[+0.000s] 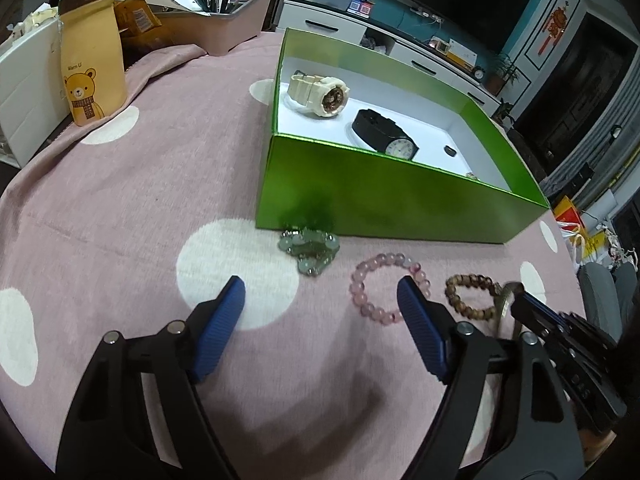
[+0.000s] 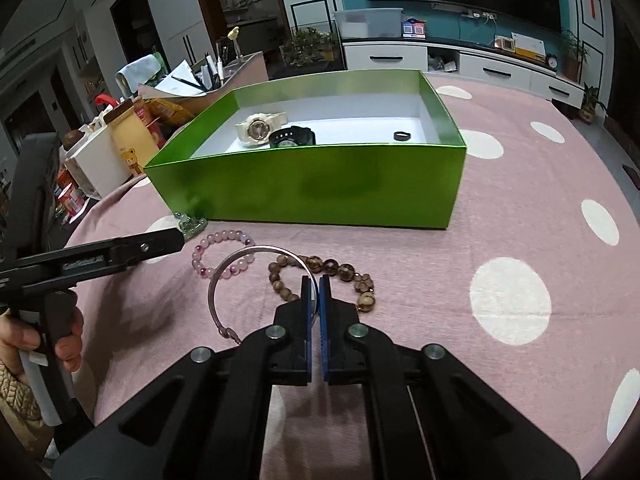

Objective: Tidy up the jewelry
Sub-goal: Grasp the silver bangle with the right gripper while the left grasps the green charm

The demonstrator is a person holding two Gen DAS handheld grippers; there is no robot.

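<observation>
My right gripper (image 2: pixel 316 280) is shut on a thin silver bangle (image 2: pixel 260 247), which stands up just over the brown wooden bead bracelet (image 2: pixel 344 270). To its left lies a pink bead bracelet (image 2: pixel 222 236). My left gripper (image 1: pixel 320 286) hangs open and empty over the cloth. The jade-green bracelet (image 1: pixel 310 250) lies just beyond its fingers and the pink bead bracelet (image 1: pixel 382 259) by its right finger. Behind stands the green box (image 1: pixel 360 196), holding a cream watch (image 1: pixel 320 94), a black watch (image 1: pixel 384 132) and a small black ring (image 1: pixel 451 150).
A pink cloth with white dots (image 2: pixel 512 300) covers the table. At the far left stand a bear-print paper bag (image 1: pixel 92 68), a white box (image 1: pixel 28 88) and a pen organizer (image 1: pixel 228 16). A hand (image 2: pixel 24 340) holds the left gripper's handle.
</observation>
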